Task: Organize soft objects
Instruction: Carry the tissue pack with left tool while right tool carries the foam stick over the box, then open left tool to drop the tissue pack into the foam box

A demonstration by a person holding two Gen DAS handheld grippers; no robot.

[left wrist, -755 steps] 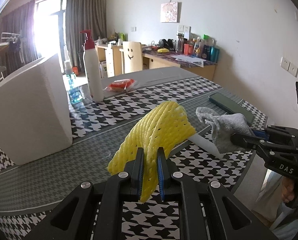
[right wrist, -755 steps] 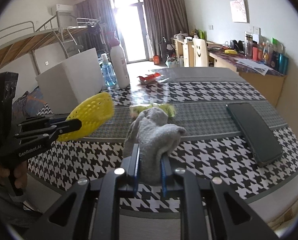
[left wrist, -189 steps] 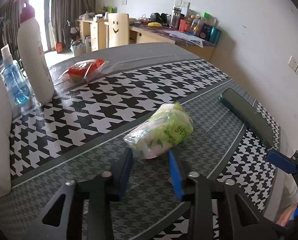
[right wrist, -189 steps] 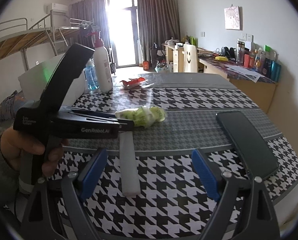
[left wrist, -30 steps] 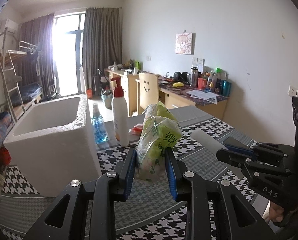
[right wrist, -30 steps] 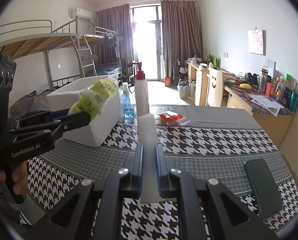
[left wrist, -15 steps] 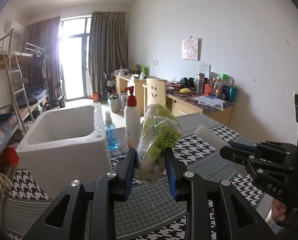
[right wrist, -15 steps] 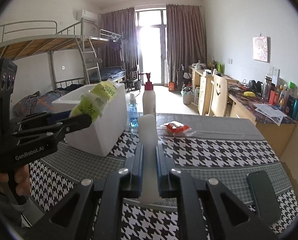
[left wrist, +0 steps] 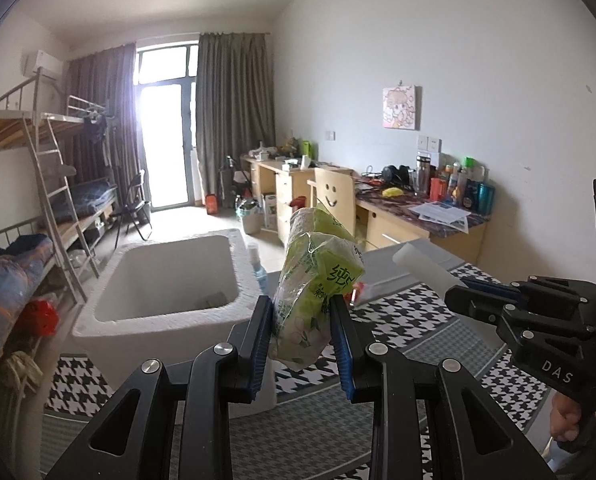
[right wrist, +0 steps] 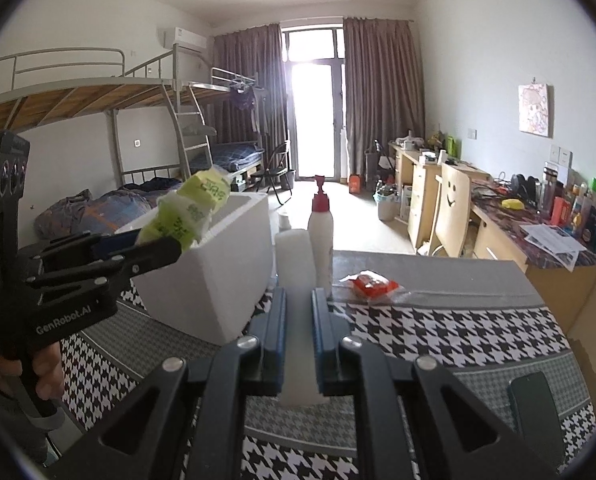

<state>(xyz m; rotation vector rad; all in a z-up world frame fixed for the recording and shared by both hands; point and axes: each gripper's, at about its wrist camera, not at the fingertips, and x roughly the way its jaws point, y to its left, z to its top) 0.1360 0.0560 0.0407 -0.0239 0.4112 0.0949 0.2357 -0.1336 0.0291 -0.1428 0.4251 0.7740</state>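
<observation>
My left gripper (left wrist: 301, 322) is shut on a green and white tissue pack (left wrist: 317, 280) and holds it in the air beside the open white foam box (left wrist: 170, 280). The pack also shows in the right wrist view (right wrist: 190, 210), near the box's (right wrist: 218, 276) rim. My right gripper (right wrist: 298, 320) is shut on a white foam strip (right wrist: 296, 272), held upright above the table. The strip also shows in the left wrist view (left wrist: 421, 266), sticking out of the right gripper (left wrist: 463, 298). Something small lies in the box's bottom; I cannot tell what.
A white pump bottle (right wrist: 320, 236) and a blue spray bottle (left wrist: 256, 264) stand behind the box. A red packet (right wrist: 371, 284) lies on the houndstooth table (right wrist: 437, 328). A dark phone (right wrist: 537, 412) lies at the right edge.
Both grippers have risen and moved toward the foam box with their objects. The box's inside now shows more in the left wrist view.
</observation>
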